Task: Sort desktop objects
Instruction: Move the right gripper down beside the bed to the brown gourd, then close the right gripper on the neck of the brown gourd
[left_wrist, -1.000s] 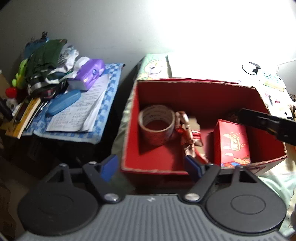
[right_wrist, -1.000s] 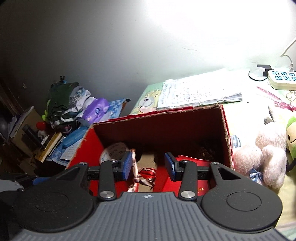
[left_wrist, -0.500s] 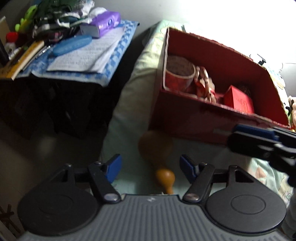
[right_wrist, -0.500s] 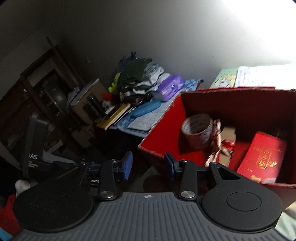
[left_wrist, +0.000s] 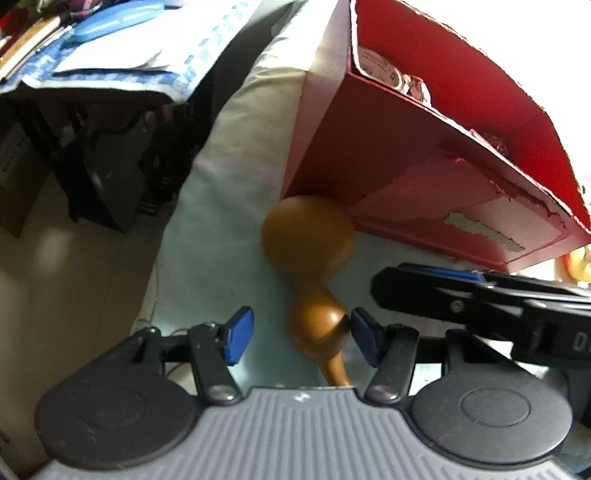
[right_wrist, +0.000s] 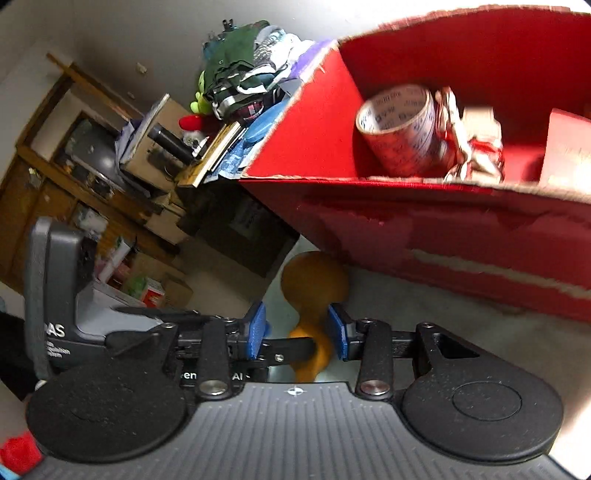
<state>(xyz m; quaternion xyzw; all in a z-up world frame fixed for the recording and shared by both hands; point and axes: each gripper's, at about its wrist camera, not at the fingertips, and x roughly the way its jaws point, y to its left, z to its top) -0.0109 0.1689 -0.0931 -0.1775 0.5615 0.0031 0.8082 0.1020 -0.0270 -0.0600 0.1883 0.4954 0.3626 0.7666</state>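
A brown gourd (left_wrist: 308, 254) lies on the pale cloth in front of the red cardboard box (left_wrist: 436, 173). My left gripper (left_wrist: 301, 334) is open, its blue pads on either side of the gourd's small bulb; the right pad (left_wrist: 364, 332) touches it. In the right wrist view my right gripper (right_wrist: 298, 330) is open around the gourd's neck (right_wrist: 314, 288), above the left gripper. The box (right_wrist: 443, 229) holds a tape roll (right_wrist: 399, 125), a crumpled ribbon (right_wrist: 469, 147) and a red packet (right_wrist: 565, 147).
A side table (left_wrist: 122, 62) with papers, a blue case and piled clothes stands left of the box. The bed edge drops to the floor (left_wrist: 74, 277) on the left. Wooden shelves (right_wrist: 74, 166) with clutter are at the far left.
Both grippers have dropped from above the box to the gourd in front of it. The left gripper now straddles its small bulb and the right gripper has come in over it.
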